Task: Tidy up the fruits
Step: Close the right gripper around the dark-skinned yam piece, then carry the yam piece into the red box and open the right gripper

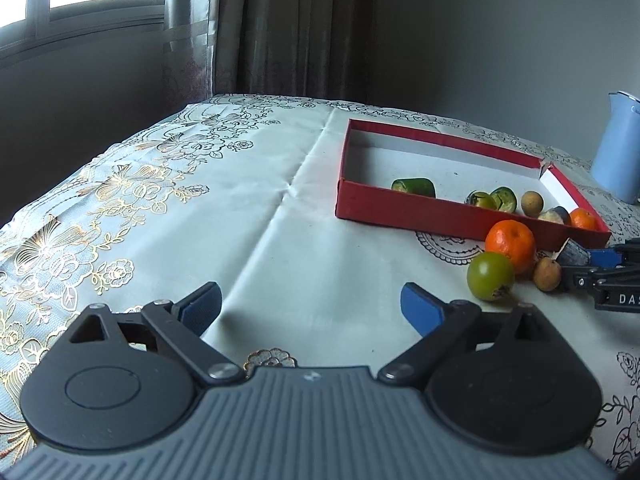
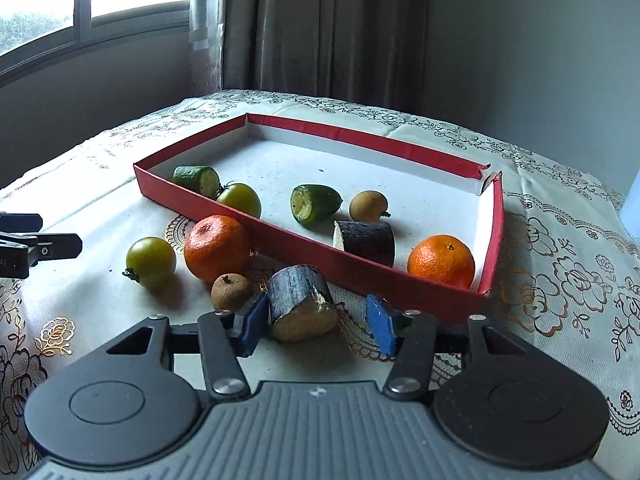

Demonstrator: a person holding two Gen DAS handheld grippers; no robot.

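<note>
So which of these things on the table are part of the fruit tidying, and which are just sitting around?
Part of the job:
- red box
- dark cut piece between the right gripper pads
- loose orange
- green fruit
- small brown fruit

Just there:
- blue jug
- curtain

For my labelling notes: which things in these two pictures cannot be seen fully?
- Blue jug: left wrist view, cut by the right edge.
- Second green tomato: right wrist view, lower part behind the red box wall.
- Right gripper: whether the right pad touches the dark-skinned cut piece is unclear.
</note>
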